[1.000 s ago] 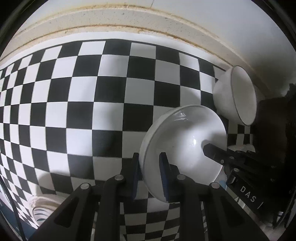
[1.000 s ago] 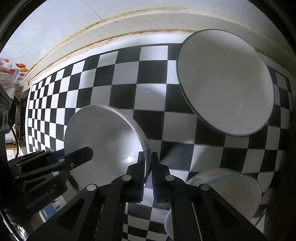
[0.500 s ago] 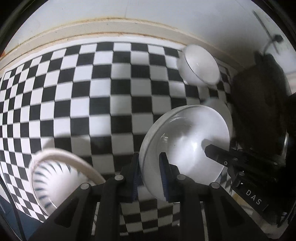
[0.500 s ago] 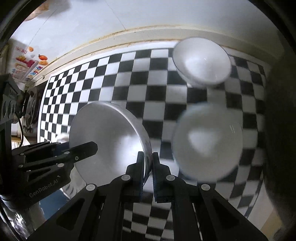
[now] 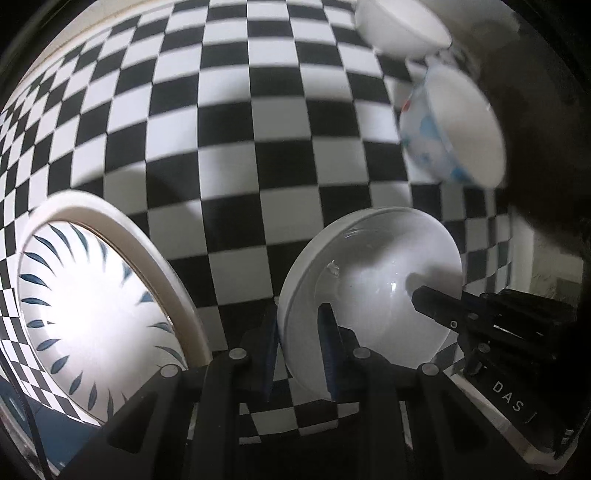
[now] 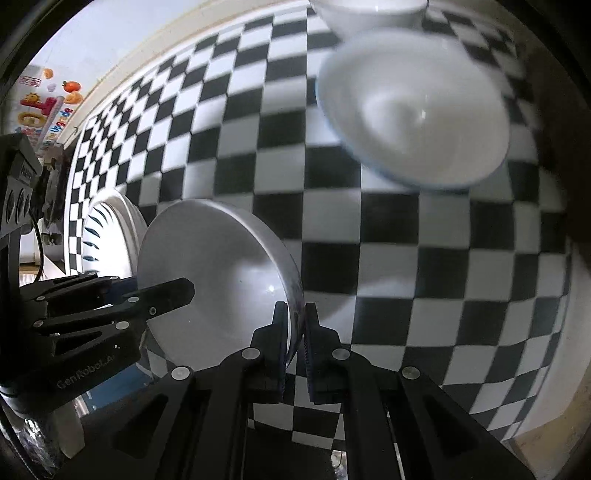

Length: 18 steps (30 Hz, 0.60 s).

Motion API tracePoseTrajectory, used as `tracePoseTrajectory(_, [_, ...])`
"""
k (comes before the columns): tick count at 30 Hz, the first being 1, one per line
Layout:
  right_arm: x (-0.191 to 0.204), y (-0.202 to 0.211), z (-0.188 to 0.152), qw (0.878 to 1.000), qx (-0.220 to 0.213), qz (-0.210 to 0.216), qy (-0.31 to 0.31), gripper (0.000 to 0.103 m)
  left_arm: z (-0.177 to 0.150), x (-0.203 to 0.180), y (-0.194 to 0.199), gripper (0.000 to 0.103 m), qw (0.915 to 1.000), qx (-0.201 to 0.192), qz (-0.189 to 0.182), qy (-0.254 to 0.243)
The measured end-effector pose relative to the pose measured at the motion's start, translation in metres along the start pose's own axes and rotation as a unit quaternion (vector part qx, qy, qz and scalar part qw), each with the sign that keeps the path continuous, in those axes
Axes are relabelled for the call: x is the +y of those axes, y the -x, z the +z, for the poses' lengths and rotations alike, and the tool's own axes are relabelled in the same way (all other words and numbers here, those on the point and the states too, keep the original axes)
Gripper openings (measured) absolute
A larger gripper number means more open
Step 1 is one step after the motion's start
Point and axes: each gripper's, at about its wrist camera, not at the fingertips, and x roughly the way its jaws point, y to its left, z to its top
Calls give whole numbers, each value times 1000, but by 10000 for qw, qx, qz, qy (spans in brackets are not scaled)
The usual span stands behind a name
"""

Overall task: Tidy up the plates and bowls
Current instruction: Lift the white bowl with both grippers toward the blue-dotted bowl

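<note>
A plain white bowl hangs tilted above the checkered cloth, held from two sides. My left gripper is shut on its near rim, one pad inside and one outside. My right gripper is shut on the opposite rim of the same bowl. Each gripper shows in the other's view, reaching into the bowl: the right one's fingers and the left one's fingers. A blue-leaf patterned plate lies on the cloth to the left, also visible as the plate behind the held bowl.
A blue-patterned bowl and a white bowl stand at the far right of the black-and-white checkered cloth. The right wrist view shows the same blue-rimmed bowl and white bowl. Colourful stickers mark the wall at left.
Both grippers have carried the white bowl across the cloth. The blue-leaf plate has come into view at the left, and the two other bowls have slid toward the upper right.
</note>
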Motion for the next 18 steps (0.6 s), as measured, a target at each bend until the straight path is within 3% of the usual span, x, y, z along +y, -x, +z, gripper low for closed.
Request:
tracePoseTrajectory(5, [-4,-21,-9,9999,125,-44,-10,10,-1,-4,-15,19,9999,67,129,-60])
tracePoseTrajectory(18, [-7,-22,-6,9998,172,4,-79,10,2,-7,-17,19,9998,99,163,-104])
